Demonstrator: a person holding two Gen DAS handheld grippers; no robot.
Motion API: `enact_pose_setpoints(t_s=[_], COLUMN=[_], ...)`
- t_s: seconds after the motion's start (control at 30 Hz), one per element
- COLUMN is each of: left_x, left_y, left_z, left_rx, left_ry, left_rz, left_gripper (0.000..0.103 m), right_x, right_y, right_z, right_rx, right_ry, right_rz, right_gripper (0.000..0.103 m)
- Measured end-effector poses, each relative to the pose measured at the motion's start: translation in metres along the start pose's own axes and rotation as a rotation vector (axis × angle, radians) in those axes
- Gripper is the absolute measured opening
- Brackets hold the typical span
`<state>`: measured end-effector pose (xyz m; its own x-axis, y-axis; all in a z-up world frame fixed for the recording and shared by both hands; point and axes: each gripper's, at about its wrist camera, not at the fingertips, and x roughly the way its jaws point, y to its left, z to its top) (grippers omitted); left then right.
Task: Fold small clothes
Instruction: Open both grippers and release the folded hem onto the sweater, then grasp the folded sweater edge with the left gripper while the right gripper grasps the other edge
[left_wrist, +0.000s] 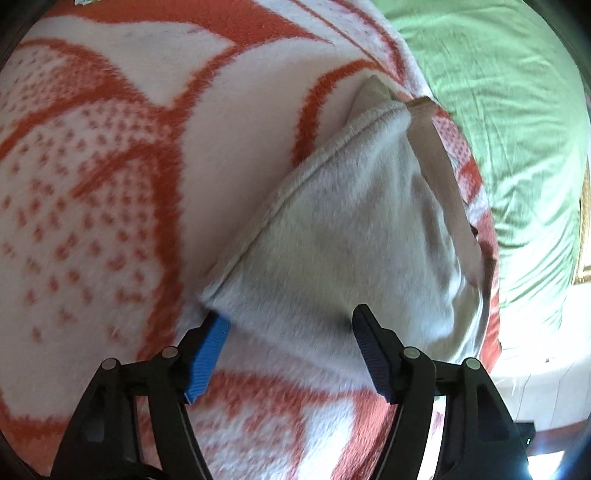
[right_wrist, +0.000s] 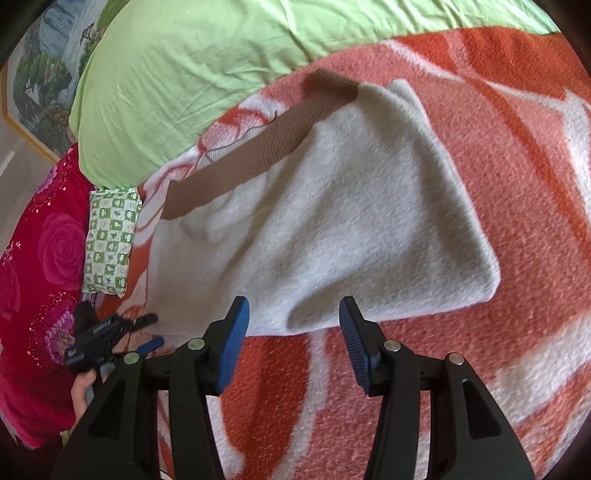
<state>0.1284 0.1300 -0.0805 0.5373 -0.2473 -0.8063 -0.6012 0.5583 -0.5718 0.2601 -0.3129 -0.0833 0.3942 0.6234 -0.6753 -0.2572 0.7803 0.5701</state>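
A small white fleece garment (right_wrist: 332, 229) with a tan ribbed waistband (right_wrist: 258, 144) lies folded on an orange-and-white blanket (right_wrist: 498, 110). My right gripper (right_wrist: 293, 314) is open, its blue pads just short of the garment's near edge, empty. My left gripper (left_wrist: 291, 325) is open at the garment (left_wrist: 332, 236); a fold of cloth hangs between the pads, and the left blue pad (left_wrist: 208, 354) is under a corner. The left gripper also shows in the right wrist view (right_wrist: 147, 328), low at the garment's left edge.
A green sheet (right_wrist: 192, 66) covers the bed beyond the blanket. A green checked pillow (right_wrist: 110, 240) and a red rose-patterned cover (right_wrist: 44, 277) lie at the left. A framed landscape picture (right_wrist: 44, 74) hangs on the wall.
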Motion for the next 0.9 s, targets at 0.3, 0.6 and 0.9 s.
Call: enact_pose_setpoints(t_s=[0.3,0.6,0.9], left_x=[0.005,-0.024,-0.003], left_y=[-0.021,-0.105,-0.154], left_z=[0.009,-0.018,-0.047], left_rx=[0.106,0.442,0.616], left_ry=[-0.061,-0.145,-0.124], left_rz=[0.015,-0.065,-0.063], left_gripper=[0.012,0.010,0.010], right_x=[0.006,0.022,0.091], right_y=[0.004,0.012,0.060], right_z=[0.005,0.032,0.107], right_rx=[-0.011,-0.031,-0.046], right_ry=[0.014,0.020,0.158], right_rz=[0.012,0.044,0.251], right_gripper=[0.052,0.052,0.061])
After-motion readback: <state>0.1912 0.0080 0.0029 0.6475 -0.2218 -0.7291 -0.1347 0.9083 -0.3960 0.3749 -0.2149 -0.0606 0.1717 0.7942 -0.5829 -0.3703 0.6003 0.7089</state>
